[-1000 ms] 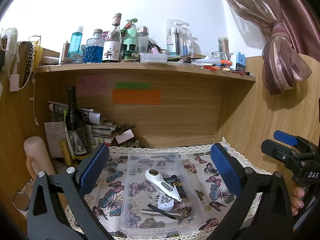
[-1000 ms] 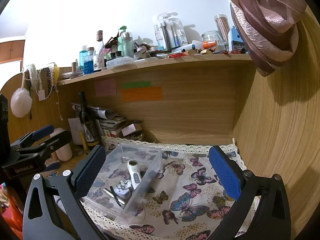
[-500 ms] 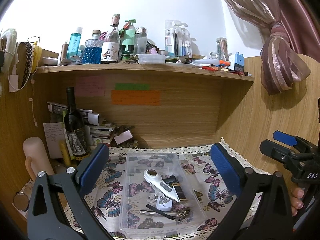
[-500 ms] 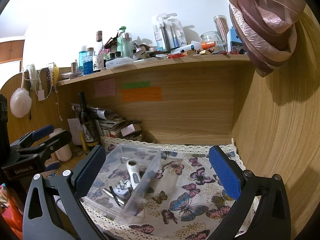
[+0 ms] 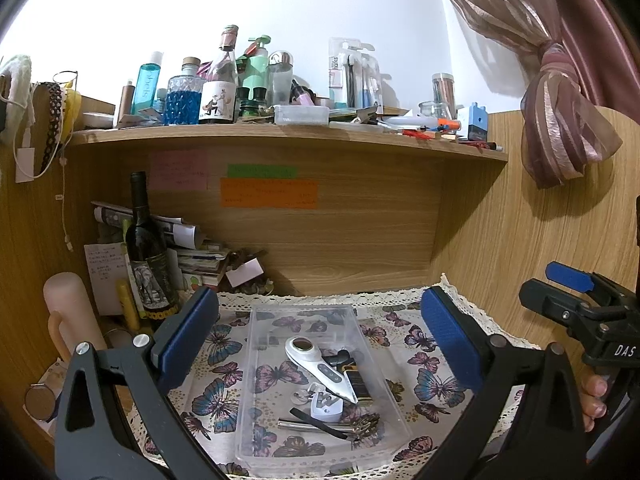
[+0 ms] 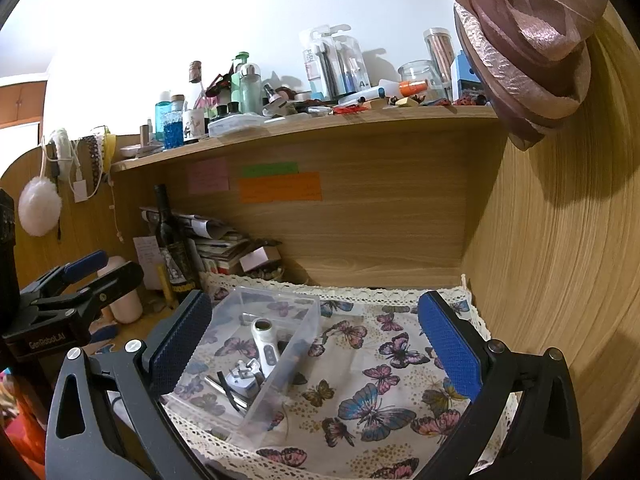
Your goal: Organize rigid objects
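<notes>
Held spread wide and empty above butterfly cloth (image 6: 372,396): left gripper (image 5: 320,336) over clear tray (image 5: 256,384) of white handheld device (image 5: 316,364), plug (image 5: 326,404); right gripper (image 6: 316,340) alongside.

sticky notes (image 5: 268,198) writing too small to read, clear bin (image 5: 256,420) near corner cut off

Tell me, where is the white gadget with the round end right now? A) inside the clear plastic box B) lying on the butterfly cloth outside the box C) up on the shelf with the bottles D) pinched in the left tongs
A: the white gadget lies inside the clear plastic box with other small items, while both the left tongs and the right tongs are open and hold nothing.
</notes>
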### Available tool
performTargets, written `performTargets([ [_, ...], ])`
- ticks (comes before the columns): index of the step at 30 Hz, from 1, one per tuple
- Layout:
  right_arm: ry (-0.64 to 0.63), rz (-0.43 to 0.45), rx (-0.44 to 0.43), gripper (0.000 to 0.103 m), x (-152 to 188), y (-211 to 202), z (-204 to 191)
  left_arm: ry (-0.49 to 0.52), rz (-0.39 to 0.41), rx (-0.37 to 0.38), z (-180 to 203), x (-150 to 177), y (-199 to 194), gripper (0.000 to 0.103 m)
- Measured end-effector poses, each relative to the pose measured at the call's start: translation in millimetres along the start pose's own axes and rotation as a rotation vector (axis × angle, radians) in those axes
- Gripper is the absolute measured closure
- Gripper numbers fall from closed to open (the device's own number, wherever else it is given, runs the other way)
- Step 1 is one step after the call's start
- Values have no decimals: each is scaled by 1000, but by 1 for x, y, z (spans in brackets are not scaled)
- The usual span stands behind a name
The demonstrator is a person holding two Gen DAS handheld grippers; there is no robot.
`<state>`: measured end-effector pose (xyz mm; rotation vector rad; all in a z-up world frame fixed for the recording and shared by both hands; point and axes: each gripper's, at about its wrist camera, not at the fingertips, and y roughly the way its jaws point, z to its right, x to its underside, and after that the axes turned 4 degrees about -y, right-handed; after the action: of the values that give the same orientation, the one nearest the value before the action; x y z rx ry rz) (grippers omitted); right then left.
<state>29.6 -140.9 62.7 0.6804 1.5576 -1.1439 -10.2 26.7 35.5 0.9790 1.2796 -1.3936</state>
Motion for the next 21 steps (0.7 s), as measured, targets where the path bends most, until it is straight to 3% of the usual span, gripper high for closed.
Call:
performTargets([
  [21,-1,-20,8,0,2,8,-9,1,-32,30,1,3,11,0],
])
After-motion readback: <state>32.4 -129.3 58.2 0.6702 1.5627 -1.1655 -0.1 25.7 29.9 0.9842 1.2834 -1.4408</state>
